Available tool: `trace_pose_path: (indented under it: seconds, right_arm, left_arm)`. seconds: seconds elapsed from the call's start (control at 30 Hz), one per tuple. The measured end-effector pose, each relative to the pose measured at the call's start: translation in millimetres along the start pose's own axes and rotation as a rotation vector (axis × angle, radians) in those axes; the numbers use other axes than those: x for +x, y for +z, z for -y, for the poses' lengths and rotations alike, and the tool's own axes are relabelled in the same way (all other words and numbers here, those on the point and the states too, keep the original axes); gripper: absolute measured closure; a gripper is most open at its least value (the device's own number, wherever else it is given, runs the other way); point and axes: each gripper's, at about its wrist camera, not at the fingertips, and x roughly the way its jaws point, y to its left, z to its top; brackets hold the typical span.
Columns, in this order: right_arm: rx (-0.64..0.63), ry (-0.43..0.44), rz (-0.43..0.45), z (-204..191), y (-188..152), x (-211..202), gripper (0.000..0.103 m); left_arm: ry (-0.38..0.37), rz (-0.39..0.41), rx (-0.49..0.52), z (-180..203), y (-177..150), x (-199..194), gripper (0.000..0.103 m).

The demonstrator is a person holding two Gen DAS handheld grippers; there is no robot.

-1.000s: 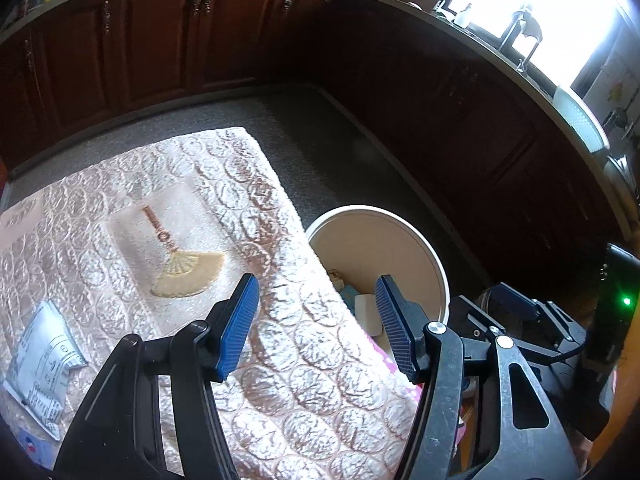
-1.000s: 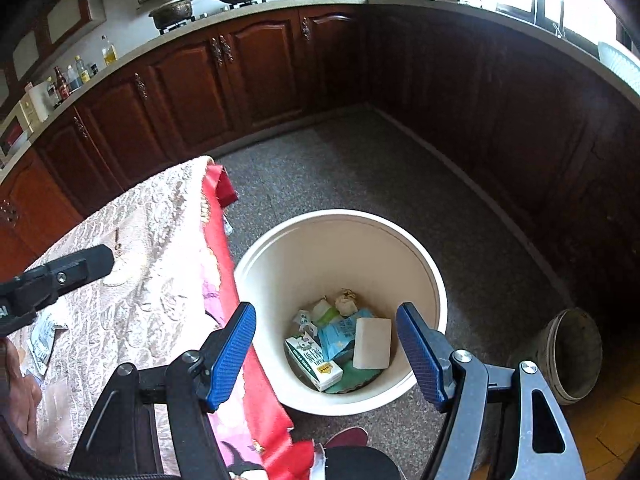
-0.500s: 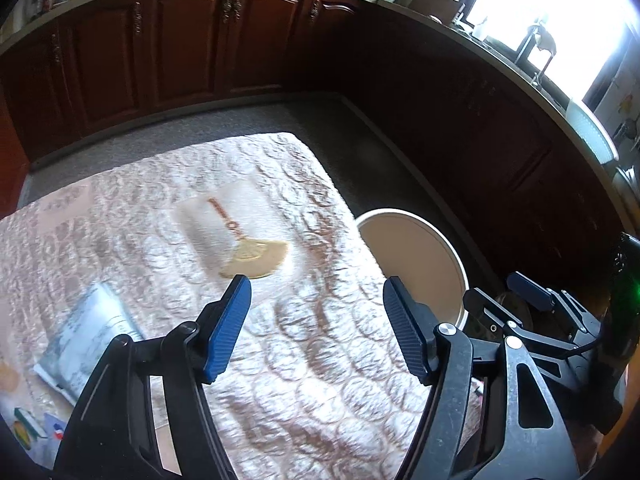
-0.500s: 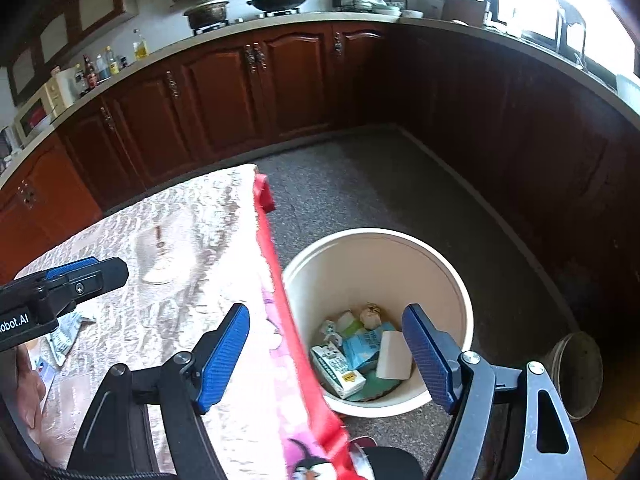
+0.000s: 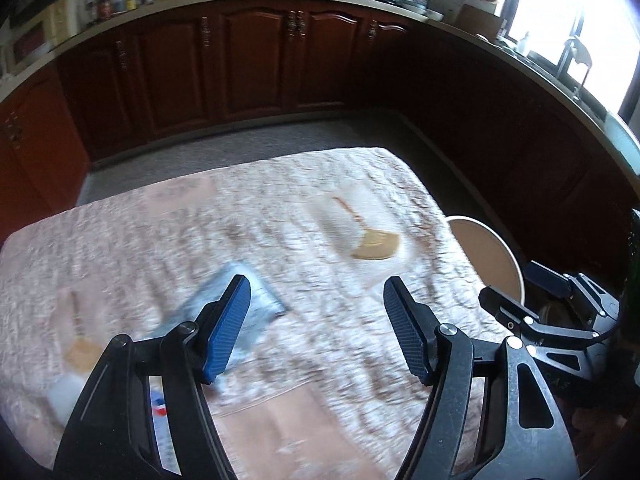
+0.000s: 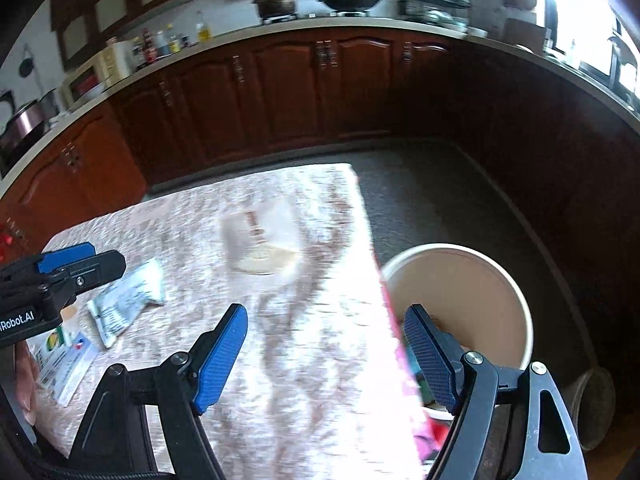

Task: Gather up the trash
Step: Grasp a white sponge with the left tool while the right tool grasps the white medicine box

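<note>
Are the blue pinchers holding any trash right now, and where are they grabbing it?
No. The left gripper and right gripper are both open and empty. The silvery wrapper lies loose on the table, not pinched.

Cloth (image 5: 304,208): quilted fabric, pale pink, bumpy, slight sheen; covers table. Packet (image 6: 128,300): crinkled film, shiny, near left edge. Card (image 6: 66,364): printed paper, smooth, near left front corner. Bin (image 6: 516,304): plastic, cream, smooth, matt, off right edge. Left gripper (image 5: 316,328) and right gripper (image 6: 326,350): black matt plastic frames, blue ribbed pads (image 5: 226,328), metal screws. Cabinets (image 5: 256,68): dark red wood, glossy. Floor (image 6: 448,208): grey, speckled, rough.
</note>
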Motion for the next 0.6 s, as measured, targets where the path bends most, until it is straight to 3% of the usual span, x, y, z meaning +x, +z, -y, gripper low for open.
trace_pose_path:
  seconds: [0.23,0.6]
  right_arm:
    - [-0.073,0.099,-0.018,-54,-1,7,0.025]
    - [-0.171,0.229,-0.076,-118,-13,18,0.025]
  left_arm:
    - [0.044,-0.001,-0.058,-53,-15,-22,0.035]
    - [0.142,-0.046,-0.232,-170,-53,-60,0.035]
